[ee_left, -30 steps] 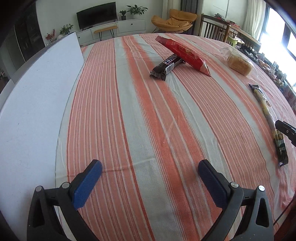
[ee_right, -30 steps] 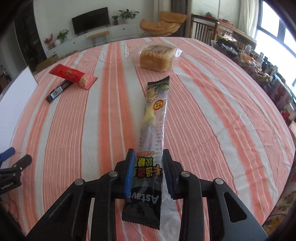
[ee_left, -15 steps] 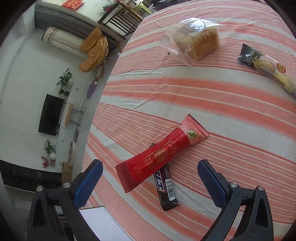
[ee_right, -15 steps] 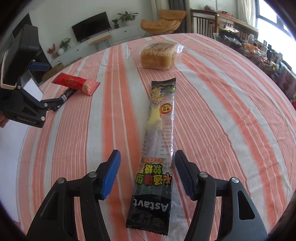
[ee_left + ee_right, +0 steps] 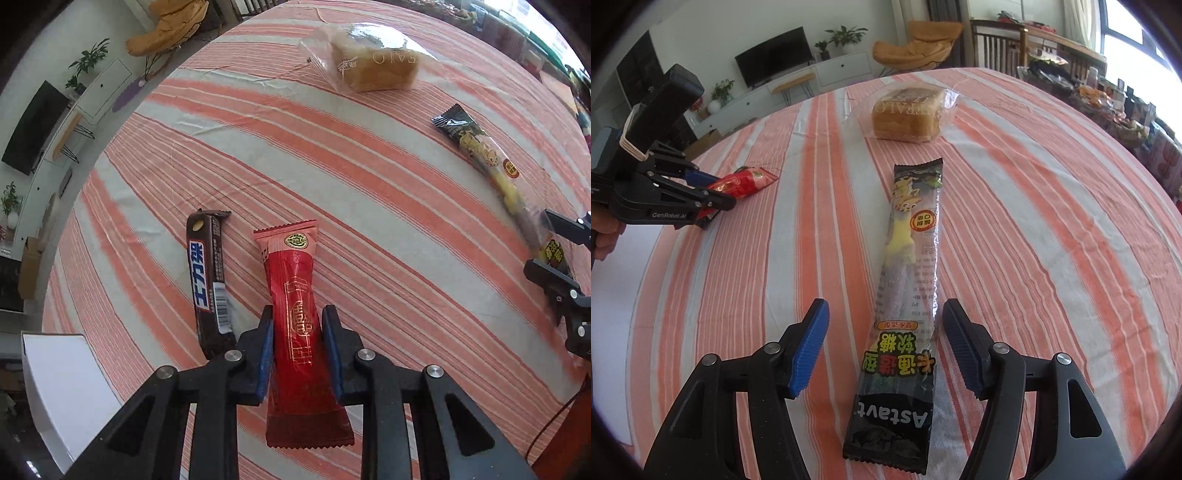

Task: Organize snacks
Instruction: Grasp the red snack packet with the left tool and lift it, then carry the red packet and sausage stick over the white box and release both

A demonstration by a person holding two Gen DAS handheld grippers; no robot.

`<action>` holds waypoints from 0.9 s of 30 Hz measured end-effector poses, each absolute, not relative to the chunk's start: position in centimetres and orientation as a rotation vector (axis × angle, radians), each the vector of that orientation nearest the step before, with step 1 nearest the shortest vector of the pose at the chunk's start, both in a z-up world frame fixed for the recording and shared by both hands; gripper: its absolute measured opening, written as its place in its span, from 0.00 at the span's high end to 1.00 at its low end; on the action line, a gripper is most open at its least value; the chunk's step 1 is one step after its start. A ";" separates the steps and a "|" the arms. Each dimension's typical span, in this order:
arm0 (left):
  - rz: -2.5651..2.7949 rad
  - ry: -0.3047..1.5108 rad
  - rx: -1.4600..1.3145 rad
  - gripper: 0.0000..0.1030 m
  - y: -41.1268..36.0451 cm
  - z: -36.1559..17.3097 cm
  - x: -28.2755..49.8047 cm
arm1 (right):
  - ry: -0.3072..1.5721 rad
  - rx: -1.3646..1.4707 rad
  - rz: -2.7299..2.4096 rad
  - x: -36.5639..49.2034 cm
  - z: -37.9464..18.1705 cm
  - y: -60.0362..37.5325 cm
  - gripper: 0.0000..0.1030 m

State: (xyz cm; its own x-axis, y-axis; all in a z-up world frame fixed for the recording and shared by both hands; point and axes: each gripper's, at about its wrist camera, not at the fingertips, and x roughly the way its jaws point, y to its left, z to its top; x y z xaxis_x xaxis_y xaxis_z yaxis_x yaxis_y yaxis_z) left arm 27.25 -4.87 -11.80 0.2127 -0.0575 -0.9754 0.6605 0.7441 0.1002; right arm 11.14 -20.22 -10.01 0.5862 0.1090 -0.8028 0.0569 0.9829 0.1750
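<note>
A red snack packet (image 5: 291,273) lies on the striped tablecloth (image 5: 369,221), and my left gripper (image 5: 298,314) points steeply down over it. Its jaws are closing, and the blue pads touch both sides of the packet's middle. A dark chocolate bar (image 5: 207,273) lies just left of the packet, clear of the fingers. My right gripper (image 5: 885,308) has its jaws opening. A long black candy packet (image 5: 908,280) lies flat between them, touching neither pad. The red packet (image 5: 746,182) also shows at the far left of the right wrist view.
A bagged bread loaf (image 5: 905,118) sits further back on the table. A white board (image 5: 62,384) lies at the table's left edge. A person's hand (image 5: 605,229) holds the left gripper. Chairs and a cluttered sideboard stand beyond the table.
My left gripper swung from bare cloth to above the red packet, rolled, and closed around it. My right gripper let go of the black candy packet and opened wide.
</note>
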 end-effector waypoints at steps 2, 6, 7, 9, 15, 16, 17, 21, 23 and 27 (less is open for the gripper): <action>-0.556 1.331 0.432 0.76 -3.3 -12.9 23.8 | 0.945 0.197 0.030 11.1 -10.0 -20.3 0.35; -0.495 1.252 0.285 0.48 -0.5 -13.2 17.1 | 0.942 0.221 0.026 11.0 -10.0 -20.7 0.35; -0.478 1.227 0.243 0.27 0.2 -13.2 16.0 | 0.941 0.232 0.027 10.9 -10.0 -20.8 0.35; -0.426 1.135 0.208 0.16 1.2 -12.8 14.6 | 0.938 0.252 0.029 10.9 -10.0 -21.0 0.35; -0.358 1.077 0.238 0.10 1.1 -14.8 14.3 | 0.941 0.250 0.019 10.8 -10.0 -20.9 0.31; -0.344 1.056 0.239 0.07 1.2 -14.5 14.2 | 0.942 0.247 0.015 10.7 -10.0 -20.9 0.31; -0.333 1.042 0.230 0.06 1.4 -14.6 14.3 | 0.943 0.248 0.012 10.7 -10.0 -20.9 0.30; -0.293 0.969 0.147 0.00 2.8 -15.1 14.5 | 0.939 0.283 0.023 10.6 -10.0 -21.4 0.29; -0.280 0.955 0.146 0.00 2.8 -15.2 14.5 | 0.934 0.318 0.042 10.5 -10.0 -21.8 0.26; -0.277 0.949 0.140 0.00 2.8 -15.3 14.8 | 0.907 0.451 0.075 10.2 -10.1 -23.4 0.26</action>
State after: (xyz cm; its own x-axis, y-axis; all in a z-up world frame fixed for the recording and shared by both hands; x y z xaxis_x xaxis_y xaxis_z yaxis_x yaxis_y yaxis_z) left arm 14.76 2.80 -15.25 0.5505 -0.1725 -0.8168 0.2945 0.9556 -0.0033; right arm 10.22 -23.44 -10.11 0.6204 0.2507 -0.7431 0.1244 0.9041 0.4089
